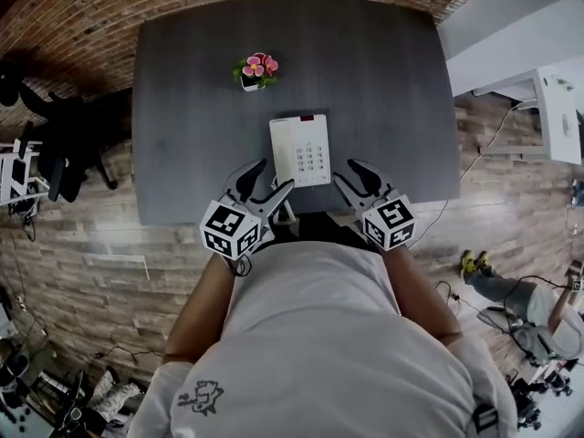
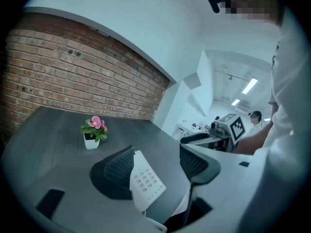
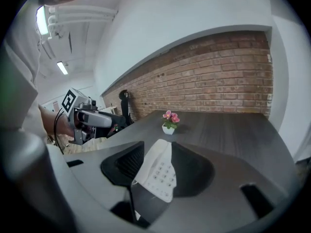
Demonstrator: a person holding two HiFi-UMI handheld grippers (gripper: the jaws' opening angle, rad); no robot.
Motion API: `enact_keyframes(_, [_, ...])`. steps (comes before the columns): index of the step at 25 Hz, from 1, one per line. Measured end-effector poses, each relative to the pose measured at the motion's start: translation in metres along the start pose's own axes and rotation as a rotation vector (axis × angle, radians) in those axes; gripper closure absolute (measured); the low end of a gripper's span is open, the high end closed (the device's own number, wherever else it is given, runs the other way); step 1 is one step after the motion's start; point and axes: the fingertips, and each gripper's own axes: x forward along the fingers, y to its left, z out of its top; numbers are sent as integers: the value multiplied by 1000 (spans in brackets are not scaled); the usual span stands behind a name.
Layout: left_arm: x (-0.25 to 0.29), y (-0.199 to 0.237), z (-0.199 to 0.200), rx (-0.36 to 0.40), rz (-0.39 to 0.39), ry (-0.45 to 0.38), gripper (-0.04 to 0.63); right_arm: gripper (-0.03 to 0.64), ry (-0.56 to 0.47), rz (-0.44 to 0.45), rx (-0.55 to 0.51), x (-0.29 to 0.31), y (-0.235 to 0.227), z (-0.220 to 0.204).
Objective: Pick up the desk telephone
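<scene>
Left gripper (image 1: 274,176) and right gripper (image 1: 347,172) both released, jaws wide, nothing gripped; each just beside desk telephone (image 1: 301,149) near corner. Flower pot (image 1: 255,71) beyond telephone.

Showing soft, even indoor light in the head view, with only a faint shadow beside the plant (image 1: 256,69) on the dark table (image 1: 182,108). Glaring from ceiling strips (image 2: 250,85) in the left gripper view, and at upper left in the right gripper view. Bowing the brick wall (image 3: 228,76) strongly, vignetting to black at the corners. Softening the closest parts, washing the far room out pale.
</scene>
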Motion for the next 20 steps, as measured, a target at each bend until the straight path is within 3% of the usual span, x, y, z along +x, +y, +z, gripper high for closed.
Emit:
enact_keyframes(6, [31,21,-46,9,10,137,287,440,112,75,41,32,-22,-39])
enact_keyframes(13, [62,58,-92,-59,65,247,284,443,216,120,119,64,-49,-85])
enact_keyframes(20, [79,93,-127,-177,118,282,278,446,309,169,214,95,-69,-121])
